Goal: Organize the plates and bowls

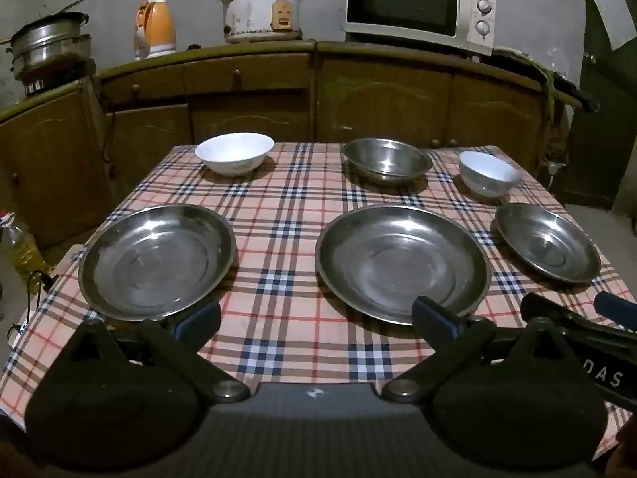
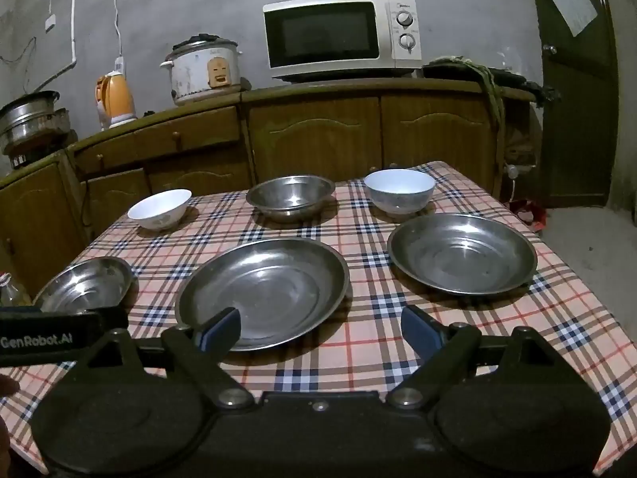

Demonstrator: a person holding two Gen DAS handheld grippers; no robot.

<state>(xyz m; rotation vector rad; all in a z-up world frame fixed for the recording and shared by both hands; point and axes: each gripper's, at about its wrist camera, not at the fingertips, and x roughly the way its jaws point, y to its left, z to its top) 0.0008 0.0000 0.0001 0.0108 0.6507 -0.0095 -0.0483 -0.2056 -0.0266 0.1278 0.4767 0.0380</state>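
Observation:
Three steel plates lie in the near row on the plaid table: a left plate (image 1: 157,261) (image 2: 85,285), a large middle plate (image 1: 402,263) (image 2: 262,290) and a right plate (image 1: 547,241) (image 2: 462,253). Behind them stand a white bowl (image 1: 235,151) (image 2: 159,208), a steel bowl (image 1: 386,159) (image 2: 290,197) and a second white bowl (image 1: 487,171) (image 2: 399,190). My left gripper (image 1: 316,320) is open and empty, between the left and middle plates. My right gripper (image 2: 320,328) is open and empty, at the middle plate's near right edge.
The table's plaid cloth (image 1: 278,215) ends close behind the bowls. Wooden cabinets (image 1: 382,95) behind carry a microwave (image 1: 418,4), a rice cooker (image 1: 260,8), an orange kettle (image 1: 155,28) and steel pots (image 1: 47,46). An oil bottle (image 1: 20,247) stands left of the table.

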